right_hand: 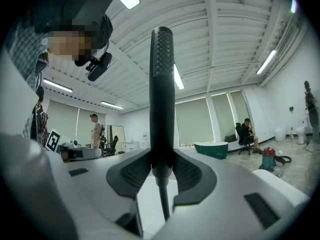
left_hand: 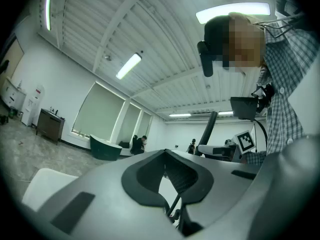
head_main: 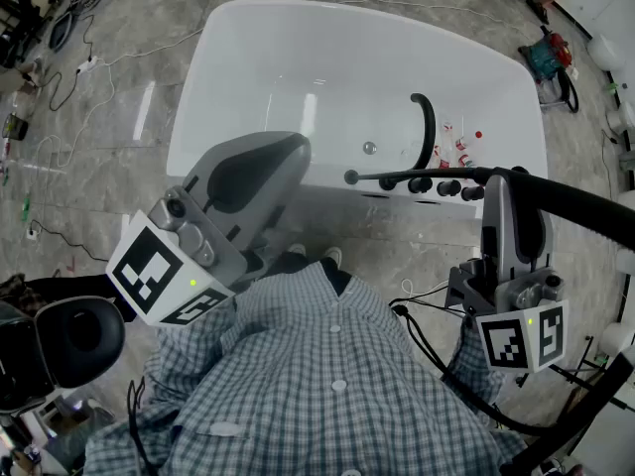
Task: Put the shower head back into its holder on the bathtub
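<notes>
Right gripper (right_hand: 161, 171) clamps the black shower head (right_hand: 162, 99) low on its handle, holding it level over the tub's (head_main: 298, 67) near rim. Left gripper (left_hand: 167, 176) stands apart, empty. The shower head looks rigid, light and probably slick, so a firm mid-handle hold suits it.

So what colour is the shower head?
Black all over. The shower head shows best in the right gripper view.

Bright, even light falls from ceiling strip lamps (left_hand: 128, 66). Pale glare streaks the glossy floor (head_main: 119, 87) left of the bathtub (head_main: 298, 67) and the bathtub's inner wall. Shadows beside the bathtub seem soft. Both gripper views bend strongly, with black corners.
</notes>
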`<state>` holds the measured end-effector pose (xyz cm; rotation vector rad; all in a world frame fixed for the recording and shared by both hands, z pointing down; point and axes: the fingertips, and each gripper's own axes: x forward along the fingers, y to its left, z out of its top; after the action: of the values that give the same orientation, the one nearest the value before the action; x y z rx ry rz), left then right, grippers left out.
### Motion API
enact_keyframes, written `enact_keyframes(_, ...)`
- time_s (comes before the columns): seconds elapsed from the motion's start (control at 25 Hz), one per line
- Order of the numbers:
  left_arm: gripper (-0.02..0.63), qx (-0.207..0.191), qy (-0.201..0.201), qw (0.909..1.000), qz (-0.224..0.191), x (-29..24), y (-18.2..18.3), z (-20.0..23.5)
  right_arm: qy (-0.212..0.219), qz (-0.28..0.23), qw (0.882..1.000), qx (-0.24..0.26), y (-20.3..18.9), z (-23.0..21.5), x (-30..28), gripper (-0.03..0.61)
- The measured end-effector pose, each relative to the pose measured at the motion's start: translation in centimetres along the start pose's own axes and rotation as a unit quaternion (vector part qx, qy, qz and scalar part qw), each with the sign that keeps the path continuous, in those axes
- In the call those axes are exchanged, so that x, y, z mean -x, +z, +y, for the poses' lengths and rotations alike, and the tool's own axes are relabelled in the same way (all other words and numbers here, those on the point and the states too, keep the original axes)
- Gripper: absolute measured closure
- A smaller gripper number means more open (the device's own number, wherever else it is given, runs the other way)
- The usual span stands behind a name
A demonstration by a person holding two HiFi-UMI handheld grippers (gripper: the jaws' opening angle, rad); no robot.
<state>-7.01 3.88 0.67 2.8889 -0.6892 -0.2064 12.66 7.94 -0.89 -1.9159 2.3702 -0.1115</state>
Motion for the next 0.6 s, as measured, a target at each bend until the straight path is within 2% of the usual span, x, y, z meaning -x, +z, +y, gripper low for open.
enact_keyframes(0.6, 0.606, 0.004, 0.002, 1.0, -0.001, -0.09, -0.11, 0.17, 0.0, 0.005, 1.0, -0.001, 0.01, 0.01, 0.04, 0.445)
